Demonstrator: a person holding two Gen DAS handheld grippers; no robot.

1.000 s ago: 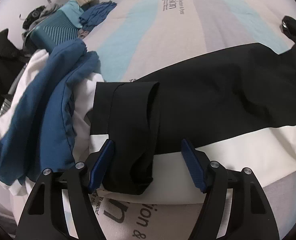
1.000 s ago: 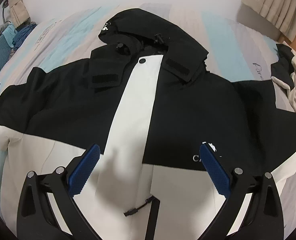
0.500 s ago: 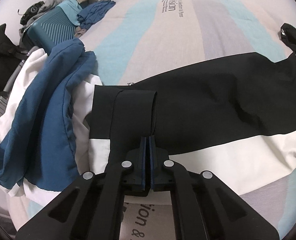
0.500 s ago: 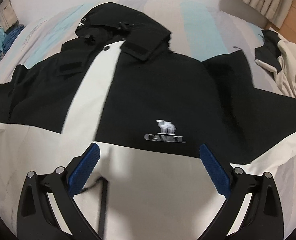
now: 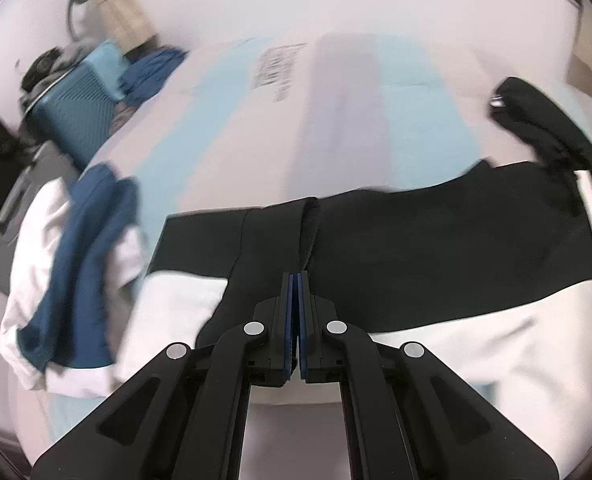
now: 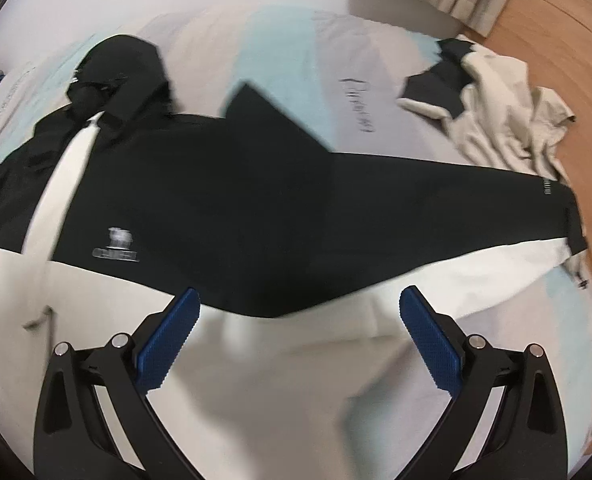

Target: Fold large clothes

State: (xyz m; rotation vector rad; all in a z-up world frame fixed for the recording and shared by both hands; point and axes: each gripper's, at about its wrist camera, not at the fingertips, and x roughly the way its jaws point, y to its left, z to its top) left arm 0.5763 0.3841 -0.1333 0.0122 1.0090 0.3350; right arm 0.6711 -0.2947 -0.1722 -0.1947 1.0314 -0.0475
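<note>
A large black and white hooded jacket point(image 6: 224, 200) lies spread face up on the striped bed. In the left wrist view my left gripper point(image 5: 297, 280) is shut on the black cuff end of the jacket's sleeve point(image 5: 268, 248), lifted a little off the bed. In the right wrist view my right gripper point(image 6: 296, 308) is open and empty, hovering over the jacket's white lower front near the other sleeve point(image 6: 456, 208), which stretches right toward the bed's edge.
A blue and white garment point(image 5: 76, 256) lies heaped left of the held sleeve. A teal suitcase point(image 5: 76, 108) stands beyond it. A beige and black garment point(image 6: 496, 112) lies crumpled at the bed's right side, by the wooden floor point(image 6: 556, 20).
My left gripper closed on the sleeve cuff and has lifted it toward the jacket body. My right gripper has swept right across the jacket front, staying open.
</note>
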